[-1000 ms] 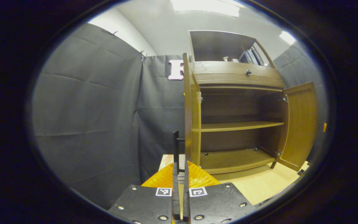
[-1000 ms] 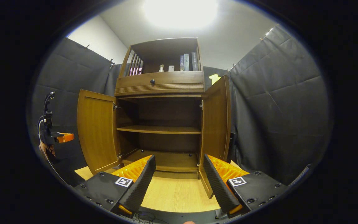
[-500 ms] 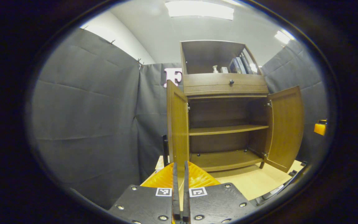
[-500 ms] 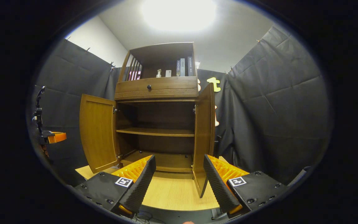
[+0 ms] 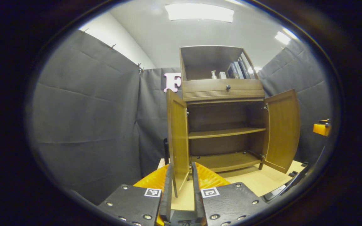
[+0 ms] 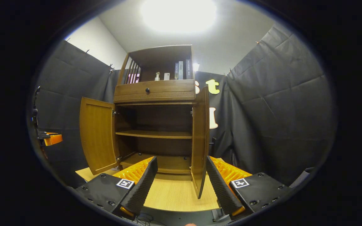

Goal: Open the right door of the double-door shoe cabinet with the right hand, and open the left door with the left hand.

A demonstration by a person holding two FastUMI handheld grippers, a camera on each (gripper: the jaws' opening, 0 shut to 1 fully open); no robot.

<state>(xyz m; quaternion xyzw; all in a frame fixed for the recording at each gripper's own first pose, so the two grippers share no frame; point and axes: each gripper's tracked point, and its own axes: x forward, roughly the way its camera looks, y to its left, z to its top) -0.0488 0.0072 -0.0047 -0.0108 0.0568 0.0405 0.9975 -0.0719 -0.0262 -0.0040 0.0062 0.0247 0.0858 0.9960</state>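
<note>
Backed away from shoe cabinet [image 5: 223, 91] since 1 s ago; left gripper [image 5: 181, 188] fingers, pressed together then, now parted w/ lower edge of left door [image 5: 178, 138] seen betw them, contact can't be told. Right gripper [image 6: 181, 180] spread wide, holding nothing, right door [image 6: 200, 138] edge-on betw its fingers but farther off. Both doors swung open, inner shelf [image 6: 156, 134] bare. Cabinet standing on light wood platform [image 6: 174, 194], drawer w/ knob [image 6: 147, 90] above doors, books [image 6: 181, 69] in top cubby. Other gripper's orange body at far left [image 6: 52, 138]
</note>
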